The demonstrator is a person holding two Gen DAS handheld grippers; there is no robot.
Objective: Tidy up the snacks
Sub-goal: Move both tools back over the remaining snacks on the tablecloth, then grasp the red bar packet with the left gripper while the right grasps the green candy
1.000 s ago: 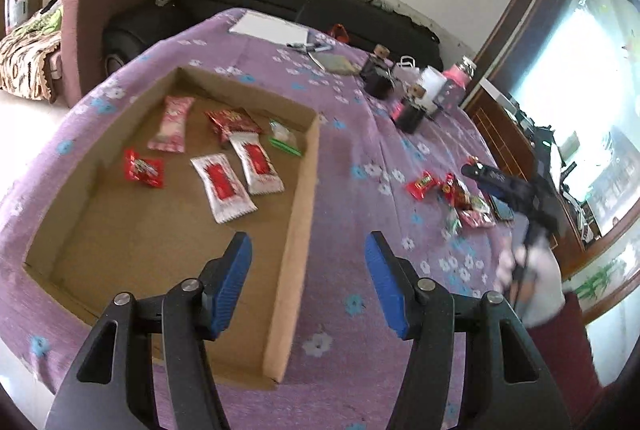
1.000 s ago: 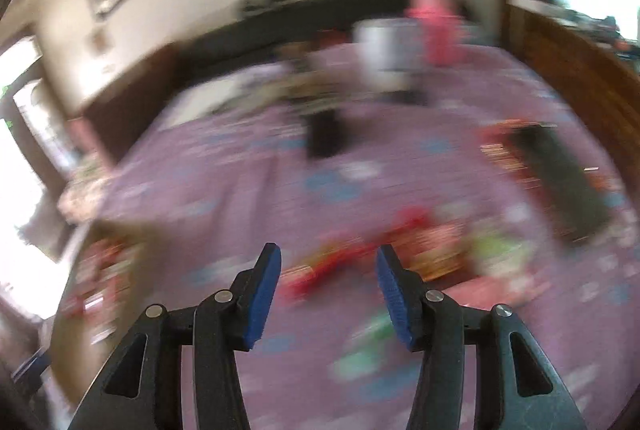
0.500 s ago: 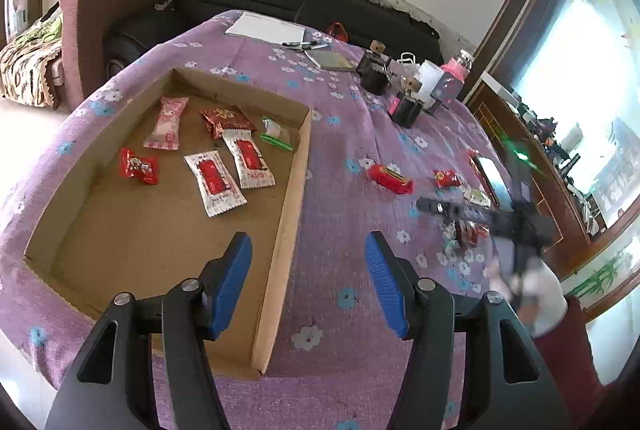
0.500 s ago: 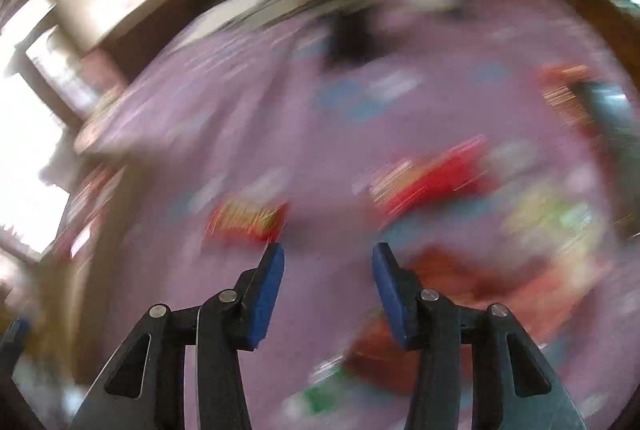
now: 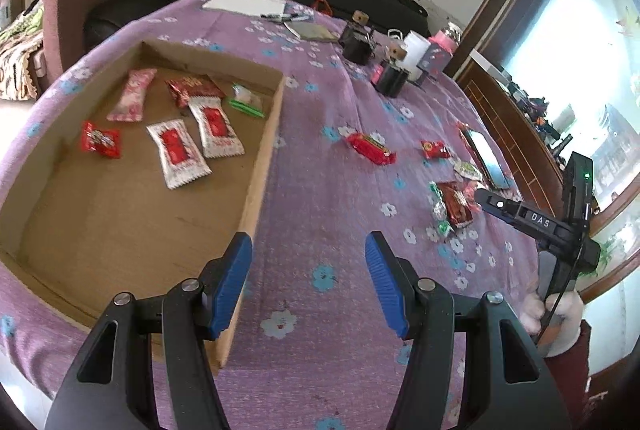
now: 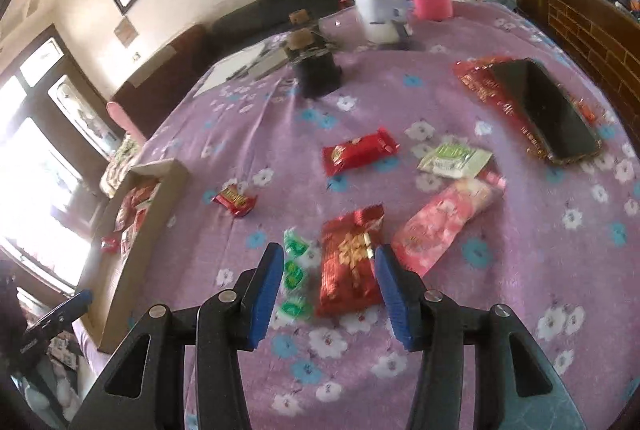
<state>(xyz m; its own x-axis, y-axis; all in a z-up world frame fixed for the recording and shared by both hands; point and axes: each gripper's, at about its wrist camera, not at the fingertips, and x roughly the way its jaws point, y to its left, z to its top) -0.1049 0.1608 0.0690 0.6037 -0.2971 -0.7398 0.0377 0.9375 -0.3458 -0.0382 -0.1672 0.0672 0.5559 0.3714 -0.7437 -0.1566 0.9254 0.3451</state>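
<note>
Right gripper (image 6: 326, 286) now above red packet (image 6: 350, 262), cardboard tray (image 5: 256, 166) holding six snacks

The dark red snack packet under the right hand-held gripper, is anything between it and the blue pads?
Nothing visible. The right hand-held gripper hangs with opening jaws over the dark red snack packet; green-wrapped candies lie beside it, near the left pad.
</note>
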